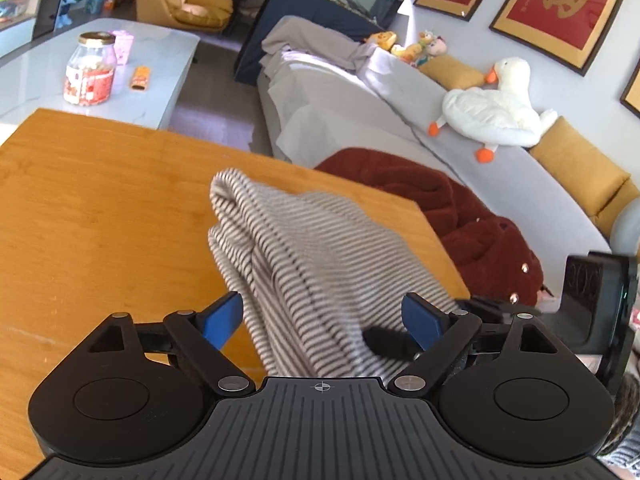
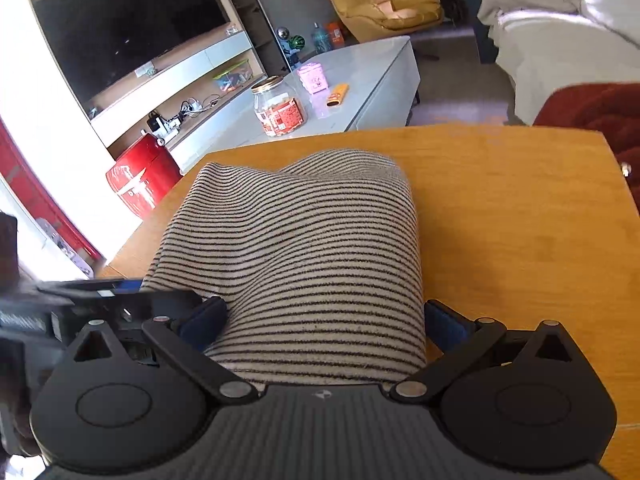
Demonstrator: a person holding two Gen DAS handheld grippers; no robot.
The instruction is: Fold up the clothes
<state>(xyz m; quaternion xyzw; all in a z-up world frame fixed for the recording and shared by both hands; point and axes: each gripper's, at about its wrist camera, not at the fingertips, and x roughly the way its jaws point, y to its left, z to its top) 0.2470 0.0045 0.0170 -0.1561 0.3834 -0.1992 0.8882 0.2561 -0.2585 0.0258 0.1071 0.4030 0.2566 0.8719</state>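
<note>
A grey-and-black striped garment lies bunched on the wooden table. My left gripper is open, its blue pads wide apart on either side of the cloth's near end. In the right wrist view the same striped garment is draped between the fingers of my right gripper, which is open with blue pads on both sides of the cloth. The right gripper's body shows at the right edge of the left wrist view. The left gripper shows at the left edge of the right wrist view.
A dark red blanket lies on the grey sofa beyond the table's right edge. A white coffee table behind holds a glass jar, a pink box and an orange packet. A red container stands on the floor.
</note>
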